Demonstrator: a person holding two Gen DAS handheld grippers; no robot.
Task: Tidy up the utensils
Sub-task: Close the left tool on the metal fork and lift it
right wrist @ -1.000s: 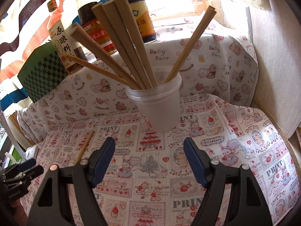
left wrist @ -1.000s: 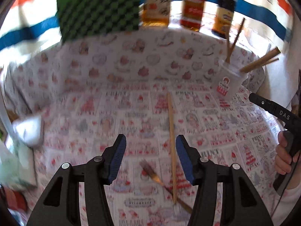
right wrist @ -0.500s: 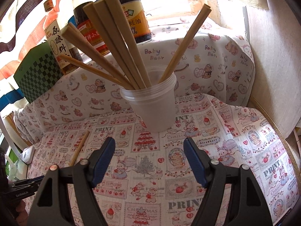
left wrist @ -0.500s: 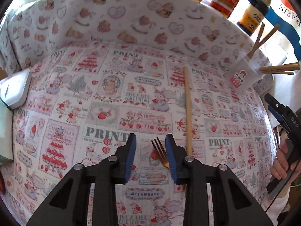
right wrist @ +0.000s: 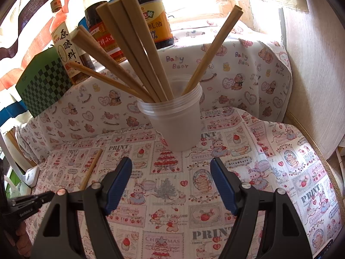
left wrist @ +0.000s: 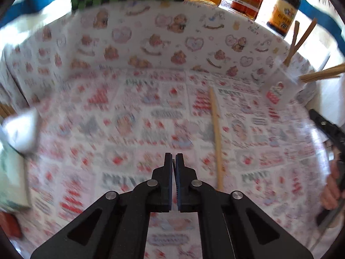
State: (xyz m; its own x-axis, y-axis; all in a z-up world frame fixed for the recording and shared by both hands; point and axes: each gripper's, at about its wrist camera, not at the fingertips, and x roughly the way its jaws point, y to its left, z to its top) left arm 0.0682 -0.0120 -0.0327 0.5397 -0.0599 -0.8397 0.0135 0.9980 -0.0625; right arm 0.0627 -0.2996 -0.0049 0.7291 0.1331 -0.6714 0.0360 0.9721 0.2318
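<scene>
Far left of the clear plastic cup (right wrist: 176,125) stands a green checked box (right wrist: 43,84) on the raised, bear-printed part of the cloth. Three sauce bottles (right wrist: 101,32) stand in a row behind the cup, running from the box toward the cup's far side.

The left gripper (left wrist: 174,155) hangs over the printed tablecloth (right wrist: 280,172), well to the left of the cup and nearer the viewer. Its blue pads are pressed together with only a hairline between them. The left wrist view is blurred, so whether anything thin is caught there cannot be told.

One loose chopstick (left wrist: 216,133) lies flat on the cloth between that gripper and the cup, just beside the gripper and apart from the cup. Its far end points toward the bottles.

The cup itself stands upright on the cloth and holds a bundle of wooden chopsticks (right wrist: 129,49). Most fan out to its left and two lean to its right.

The right gripper (right wrist: 171,161) sits directly in front of the cup and near it, aimed at it. Its jaws are spread wide with only cloth between them, clear of the cup's wall. A hand (left wrist: 332,190) holds its grip.
</scene>
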